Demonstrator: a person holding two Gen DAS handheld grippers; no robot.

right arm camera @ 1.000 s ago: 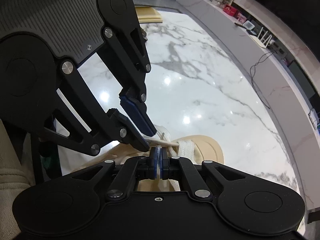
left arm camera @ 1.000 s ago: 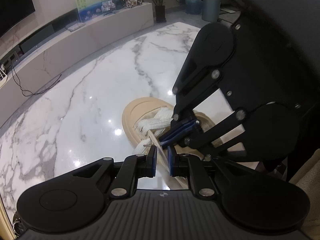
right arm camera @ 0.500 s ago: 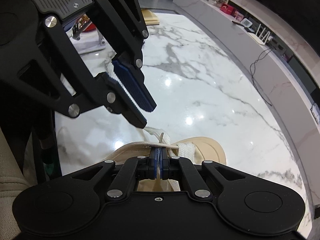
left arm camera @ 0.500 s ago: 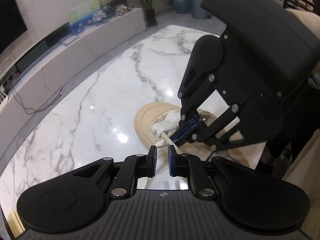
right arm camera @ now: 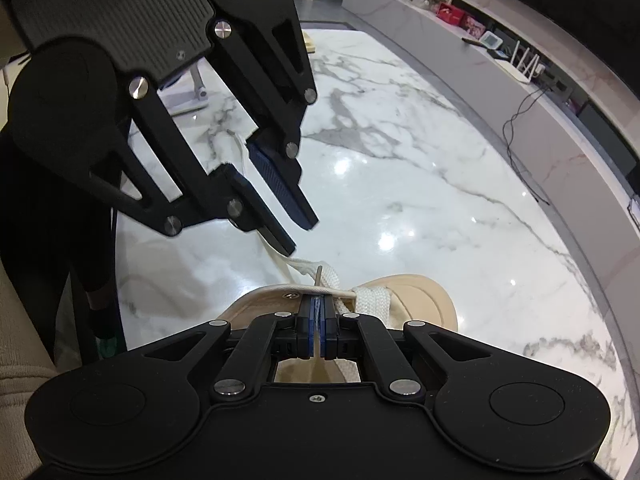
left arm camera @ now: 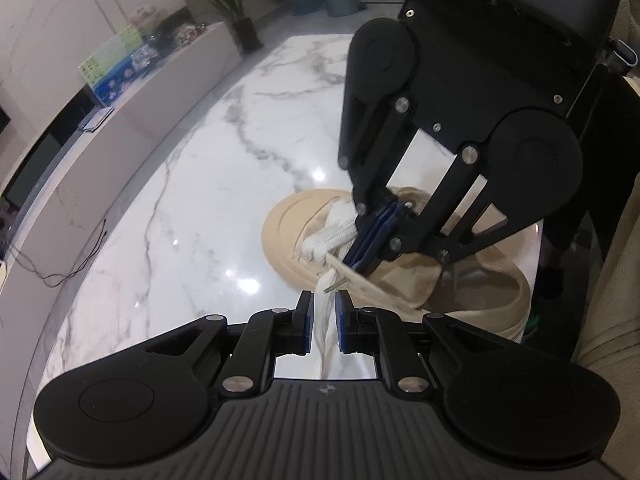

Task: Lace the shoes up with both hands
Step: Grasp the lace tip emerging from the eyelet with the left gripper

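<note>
Left tongs (left arm camera: pixel 323 322) are standing slightly apart, and I am seeing the white shoelace (left arm camera: pixel 325 312) running down through the gap between the blue pads (left arm camera: pixel 305 322) without being pinched; whether it is brushing either pad I cannot tell. Right tongs (right arm camera: pixel 317 330) are clenching hard on a thin stretch of that lace at the eyelet row of the beige shoe (right arm camera: pixel 416 300), with a short metal-looking lace tip (right arm camera: pixel 319 276) sticking up just ahead of the pads.

From the left wrist camera, the right tongs' body is covering the middle of the shoe, so I am only making out the rounded toe, part of the tongue and the heel opening. From the right wrist camera, my own tool is hiding everything behind the eyelets, and the left tongs are blocking the upper left. The lace's far end is trailing out of sight behind them.

Around the shoe, which is sitting near my edge of the marble worktop (right arm camera: pixel 400 168), I am seeing open marble spreading ahead and to the sides. A low cabinet (right arm camera: pixel 520 92) is running beyond the far edge.
</note>
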